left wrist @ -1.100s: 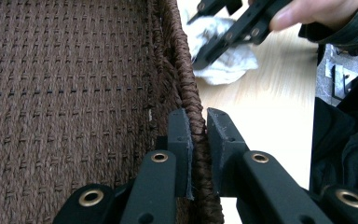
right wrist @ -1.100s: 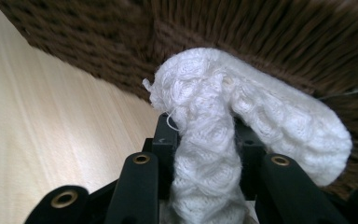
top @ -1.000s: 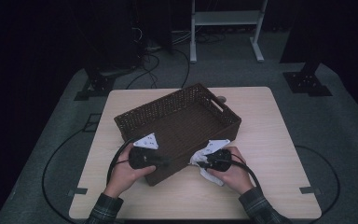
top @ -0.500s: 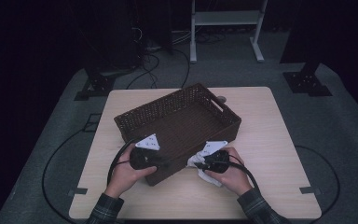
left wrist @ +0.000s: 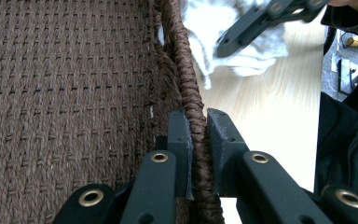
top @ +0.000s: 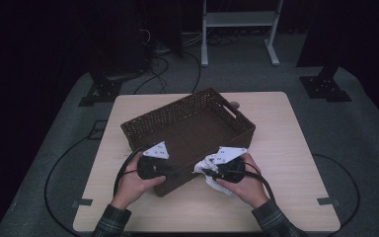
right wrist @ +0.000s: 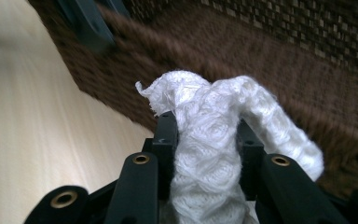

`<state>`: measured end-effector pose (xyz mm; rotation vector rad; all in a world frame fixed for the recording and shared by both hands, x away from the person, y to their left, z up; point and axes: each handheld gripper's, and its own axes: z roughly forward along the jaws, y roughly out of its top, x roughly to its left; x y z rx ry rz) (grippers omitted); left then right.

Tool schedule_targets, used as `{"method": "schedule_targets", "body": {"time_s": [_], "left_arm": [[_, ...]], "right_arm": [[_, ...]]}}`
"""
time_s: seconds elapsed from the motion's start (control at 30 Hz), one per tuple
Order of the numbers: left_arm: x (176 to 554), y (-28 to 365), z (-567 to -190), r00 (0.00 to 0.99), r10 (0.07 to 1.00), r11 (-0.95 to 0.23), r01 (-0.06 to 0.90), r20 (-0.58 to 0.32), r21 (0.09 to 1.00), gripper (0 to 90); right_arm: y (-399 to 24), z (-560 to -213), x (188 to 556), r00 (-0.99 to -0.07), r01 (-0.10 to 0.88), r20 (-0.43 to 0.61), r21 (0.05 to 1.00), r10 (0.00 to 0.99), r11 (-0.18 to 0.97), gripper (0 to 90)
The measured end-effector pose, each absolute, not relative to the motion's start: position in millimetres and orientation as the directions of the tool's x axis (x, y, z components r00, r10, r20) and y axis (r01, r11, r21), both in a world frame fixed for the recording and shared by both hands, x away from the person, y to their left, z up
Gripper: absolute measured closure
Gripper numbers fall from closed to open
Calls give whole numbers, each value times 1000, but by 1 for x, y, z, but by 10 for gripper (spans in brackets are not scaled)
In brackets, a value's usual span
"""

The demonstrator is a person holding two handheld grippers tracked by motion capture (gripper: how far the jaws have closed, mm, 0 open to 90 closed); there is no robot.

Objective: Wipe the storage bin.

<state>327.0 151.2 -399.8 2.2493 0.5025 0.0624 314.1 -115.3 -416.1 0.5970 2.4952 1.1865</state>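
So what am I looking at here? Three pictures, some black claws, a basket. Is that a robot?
No robot: a person sits at a table and holds a hand tool with two black jaws in each hand. The high view comes from a camera above, looking down. The other two come from small cameras riding on the tools, looking along their jaws.

On the table stands a brown wicker basket. The left gripper is clamped on the basket's near rim, one jaw inside and one outside, which probably steadies it. The right gripper is shut on a white knitted cloth, bunched between its jaws, just outside the basket's near wall. In the high view you see that cloth beside the basket.
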Motion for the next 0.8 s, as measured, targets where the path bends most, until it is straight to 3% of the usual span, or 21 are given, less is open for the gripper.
{"method": "schedule_targets", "body": {"time_s": [0.4, 0.8], "left_arm": [[327, 151, -400, 920, 374, -590, 335, -119, 735, 796], [327, 151, -400, 918, 377, -587, 340, -124, 735, 796]], "right_arm": [[-108, -392, 298, -869, 153, -127, 850, 478, 504, 680], [-95, -406, 302, -889, 166, -113, 824, 444, 541, 683]]}}
